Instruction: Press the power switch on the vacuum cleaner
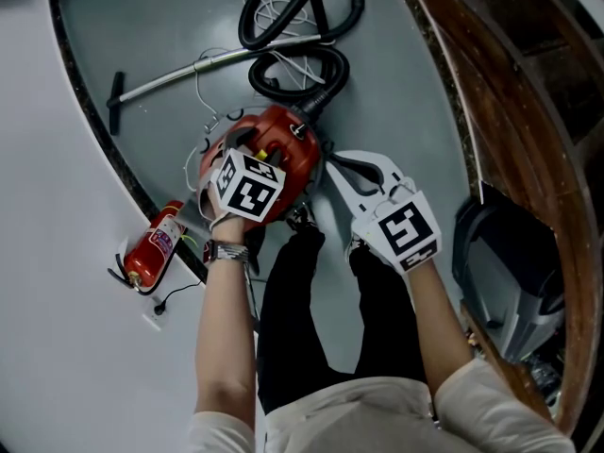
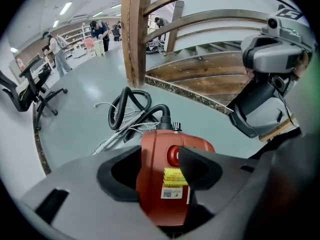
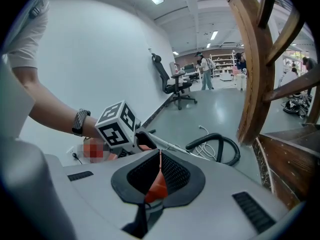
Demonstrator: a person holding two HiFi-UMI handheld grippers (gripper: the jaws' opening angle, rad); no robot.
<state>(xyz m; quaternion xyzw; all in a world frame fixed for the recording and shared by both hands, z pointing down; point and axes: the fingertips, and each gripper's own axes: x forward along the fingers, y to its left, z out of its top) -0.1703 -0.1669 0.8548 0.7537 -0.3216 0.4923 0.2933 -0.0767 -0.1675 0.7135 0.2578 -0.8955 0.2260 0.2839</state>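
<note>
The red vacuum cleaner (image 1: 294, 151) stands on the grey floor in front of the person's feet. Its black hose (image 1: 293, 59) coils behind it. My left gripper (image 1: 253, 185) hovers right over its top. In the left gripper view, my left gripper (image 2: 155, 170) is open, its jaws spread either side of the red body (image 2: 155, 189). The right pad (image 2: 197, 168) sits right beside the round red switch (image 2: 172, 155). My right gripper (image 1: 332, 164) is held just right of the vacuum, apart from it. Its jaws (image 3: 160, 166) are shut, empty, with a sliver of red showing between them.
A red fire extinguisher (image 1: 154, 246) lies by the white wall on the left. The metal wand (image 1: 189, 69) and white cable lie behind the vacuum. A wooden staircase (image 1: 510, 83) curves along the right, with a grey machine (image 1: 510, 272) at its foot. People and office chairs are far off.
</note>
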